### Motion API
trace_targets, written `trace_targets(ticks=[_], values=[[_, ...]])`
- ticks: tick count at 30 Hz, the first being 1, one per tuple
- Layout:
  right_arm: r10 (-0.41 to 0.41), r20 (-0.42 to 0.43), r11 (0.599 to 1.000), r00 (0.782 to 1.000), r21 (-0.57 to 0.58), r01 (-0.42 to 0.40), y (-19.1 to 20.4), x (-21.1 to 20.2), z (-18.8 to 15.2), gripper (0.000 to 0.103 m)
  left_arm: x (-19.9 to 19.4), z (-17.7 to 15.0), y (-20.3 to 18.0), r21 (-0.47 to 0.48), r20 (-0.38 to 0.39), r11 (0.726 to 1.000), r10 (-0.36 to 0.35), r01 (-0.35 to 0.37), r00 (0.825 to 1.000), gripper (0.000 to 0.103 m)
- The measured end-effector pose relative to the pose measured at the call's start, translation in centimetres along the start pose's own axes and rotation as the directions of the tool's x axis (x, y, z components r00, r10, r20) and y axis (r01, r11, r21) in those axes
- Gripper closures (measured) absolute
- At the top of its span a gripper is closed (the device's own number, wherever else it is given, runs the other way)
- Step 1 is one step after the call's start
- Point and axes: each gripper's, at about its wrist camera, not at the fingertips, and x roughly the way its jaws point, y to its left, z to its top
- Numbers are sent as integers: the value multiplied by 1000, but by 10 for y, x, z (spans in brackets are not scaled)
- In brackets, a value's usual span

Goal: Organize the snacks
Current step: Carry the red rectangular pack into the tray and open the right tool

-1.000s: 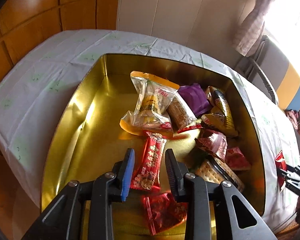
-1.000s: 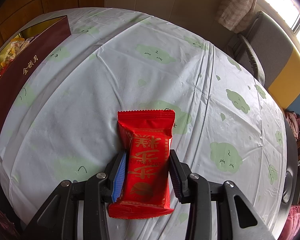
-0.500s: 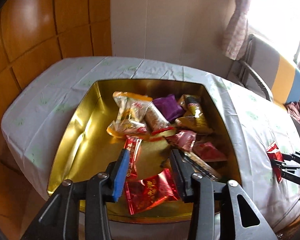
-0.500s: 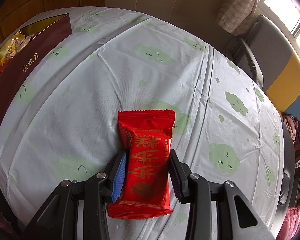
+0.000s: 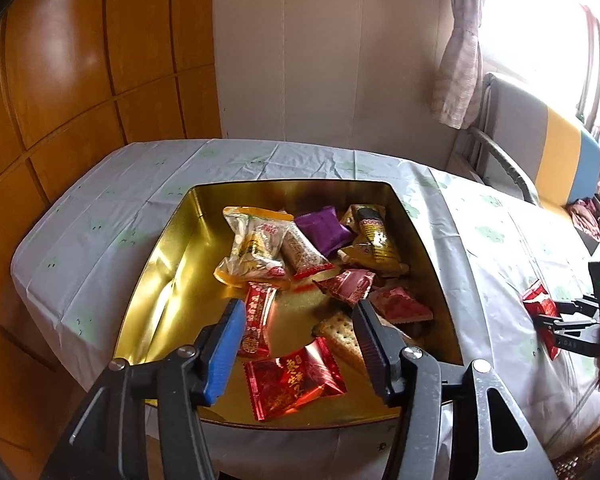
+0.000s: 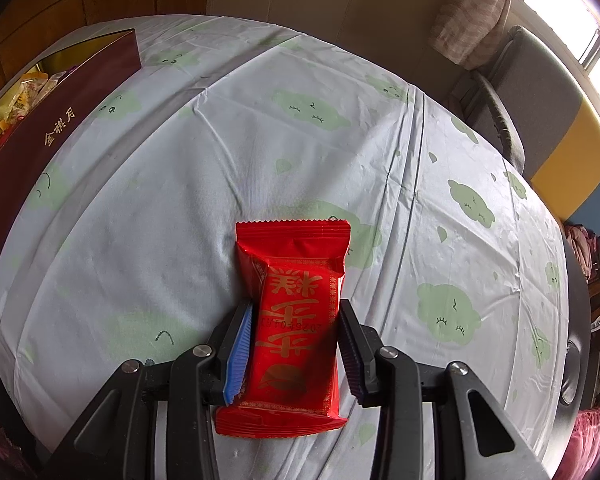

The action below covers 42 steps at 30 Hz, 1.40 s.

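Over the gold tin (image 5: 168, 256), left tongs (image 5: 300, 344) opening, nothing held; right tongs (image 6: 296, 344) clamped on red snack packet (image 6: 296, 320): carry it level, release low inside tin.

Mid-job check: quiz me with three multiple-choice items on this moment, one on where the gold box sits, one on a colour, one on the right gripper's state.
1. Where is the gold box relative to the right gripper, in the right wrist view?
A. far left on the table
B. directly under it
C. on the chair

2. What colour is the packet between the right gripper's fingers?
A. purple
B. red
C. green

3. What is the right gripper's state?
A. open and empty
B. out of view
C. shut on the packet

Answers:
1 A: the box's maroon side shows at the left edge of that view.
2 B: its wrapper is red with gold print.
3 C: both pads press against the packet's sides on the tablecloth.
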Motion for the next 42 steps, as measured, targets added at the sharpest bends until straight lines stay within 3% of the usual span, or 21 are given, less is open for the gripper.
trace_targets(ticks=[12,19,21,23,27,31,34,37,42], values=[[5,-16,1000,1000,30,-5,-4,4,3,63,-3,-11,33,-75,0,996,48,-48,999,40],[-22,-32,998,999,59,24,-2,2,10,64,-5,-14,67,-150,7,983,113,-110,994,39],[-17,4,995,1000,94,17,-3,-11,16,64,-7,-15,76,-176,7,977,126,-123,992,39],[46,62,989,997,137,-54,1,-31,28,64,-9,-16,85,-194,10,971,144,-139,990,39],[188,165,973,968,104,-207,35,-69,55,64,-10,-17,97,-223,14,961,170,-163,985,39],[343,213,936,915,9,-353,94,-93,89,64,-10,-18,99,-229,15,960,168,-160,986,39],[419,200,908,886,-63,-415,140,-96,113,64,-10,-19,99,-228,16,961,162,-154,987,39],[455,166,890,875,-83,-448,178,-85,132,64,-11,-20,101,-233,18,961,156,-147,988,39],[497,81,867,864,-2,-499,216,-51,155,61,-10,-23,108,-248,11,958,153,-146,988,39]])
